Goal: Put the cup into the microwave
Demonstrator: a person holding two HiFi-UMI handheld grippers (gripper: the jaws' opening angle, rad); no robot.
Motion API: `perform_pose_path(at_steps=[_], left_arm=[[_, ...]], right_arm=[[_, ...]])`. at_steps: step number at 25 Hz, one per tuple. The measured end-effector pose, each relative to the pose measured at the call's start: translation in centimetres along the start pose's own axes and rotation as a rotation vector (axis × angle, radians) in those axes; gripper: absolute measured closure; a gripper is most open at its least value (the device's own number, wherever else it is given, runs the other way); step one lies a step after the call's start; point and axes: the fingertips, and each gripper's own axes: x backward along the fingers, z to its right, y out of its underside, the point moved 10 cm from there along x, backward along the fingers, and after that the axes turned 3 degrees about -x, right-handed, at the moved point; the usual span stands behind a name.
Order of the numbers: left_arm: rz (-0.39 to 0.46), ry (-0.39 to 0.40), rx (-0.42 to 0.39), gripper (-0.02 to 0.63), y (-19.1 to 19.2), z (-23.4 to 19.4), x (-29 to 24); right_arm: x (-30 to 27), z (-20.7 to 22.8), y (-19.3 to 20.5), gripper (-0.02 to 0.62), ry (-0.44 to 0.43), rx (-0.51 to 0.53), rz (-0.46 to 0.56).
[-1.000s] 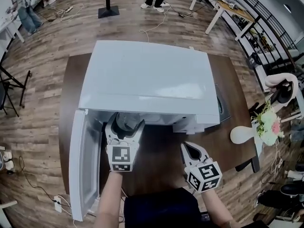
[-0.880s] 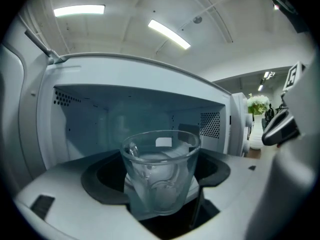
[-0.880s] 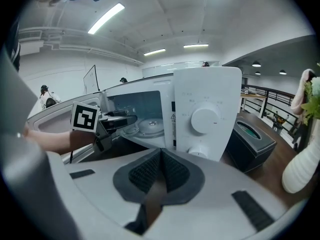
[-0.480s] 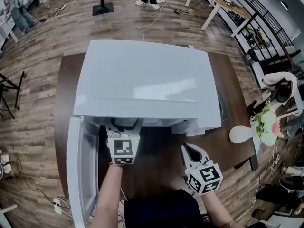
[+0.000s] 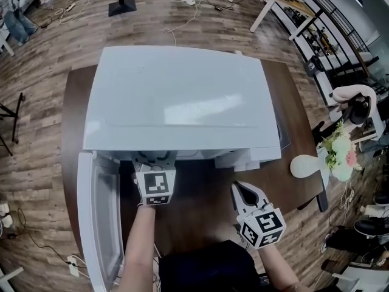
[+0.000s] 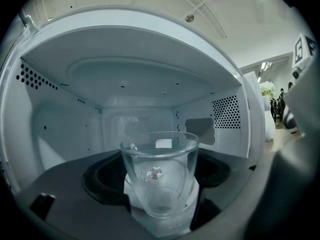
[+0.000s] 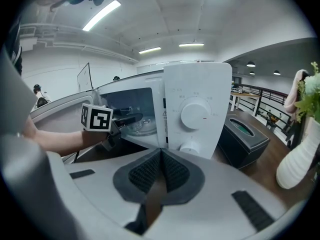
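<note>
Now my left gripper (image 5: 154, 166) has pushed deeper into the microwave (image 5: 182, 96), jaws clamped on the glass cup (image 6: 160, 176), which is inside the cavity. I judge setting down and release come next. My right gripper (image 5: 246, 194) idles outside, jaws together.

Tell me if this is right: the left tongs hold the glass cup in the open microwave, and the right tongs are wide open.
No. The right tongs are shut, not wide open: the right gripper view shows their jaws together, nothing between. The left tongs do hold the glass cup in the open microwave.
</note>
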Motion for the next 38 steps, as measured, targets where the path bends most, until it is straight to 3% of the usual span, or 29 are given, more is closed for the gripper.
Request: perform_pose_path(at_steps=[9,19,28,38], left_arm=[[0.007,-0.037,0.026,0.218,0.1,0.0,-0.7],[-0.005,-0.019,0.047,0.216,-0.1,0.1,-1.1],[0.023,-0.048,0.011,0.198,-1.2,0.6,0.6],[0.031,-0.081,0.073,0.193,-1.9,0.8,3.6]], right_arm=[[0.3,0.7,0.3,0.601,0.003,-0.022,-0.001],[0.4,1.3,0.3,0.601,-0.014,-0.033,0.002],[1.3,1.8,0.3,0.601,-0.035,-0.037,0.013],[2.2,2.0,0.4,0.601,-0.069,-0.029,0.033]])
